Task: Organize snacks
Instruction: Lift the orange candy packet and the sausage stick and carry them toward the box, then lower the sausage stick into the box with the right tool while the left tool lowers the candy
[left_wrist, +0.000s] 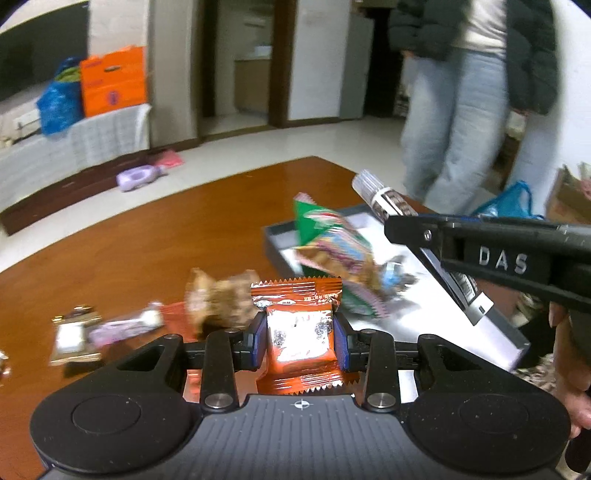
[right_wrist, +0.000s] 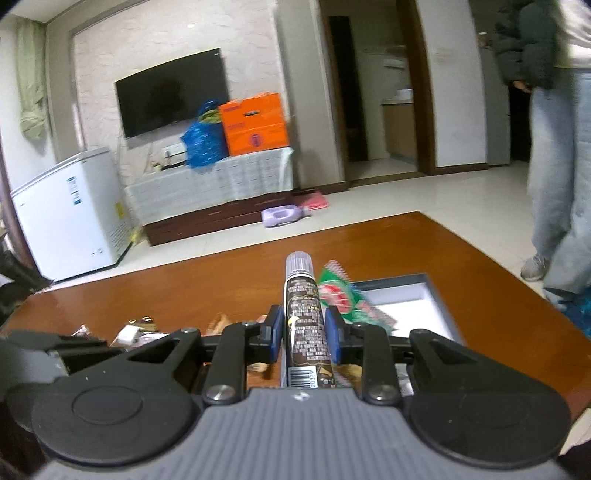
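The left tongs (left_wrist: 300, 334) clamp an orange snack packet (left_wrist: 300, 332) and the right tongs (right_wrist: 300, 330) clamp a dark tube (right_wrist: 304, 325), both lifted off the tabletop (left_wrist: 147, 236), presumably bound for the grey tray (left_wrist: 275, 242).

1. Left gripper (left_wrist: 300, 334) points forward and down, its blue pads pressed on both sides of an orange snack packet (left_wrist: 301, 332).
2. Right gripper (right_wrist: 304, 334) tilts gently downward, its jaws clamped on a slim dark tube (right_wrist: 304, 317) that sticks out past the fingertips.
3. In the left wrist view, the right gripper crosses in from the right edge, a hand (left_wrist: 570, 373) wrapped round its handle.
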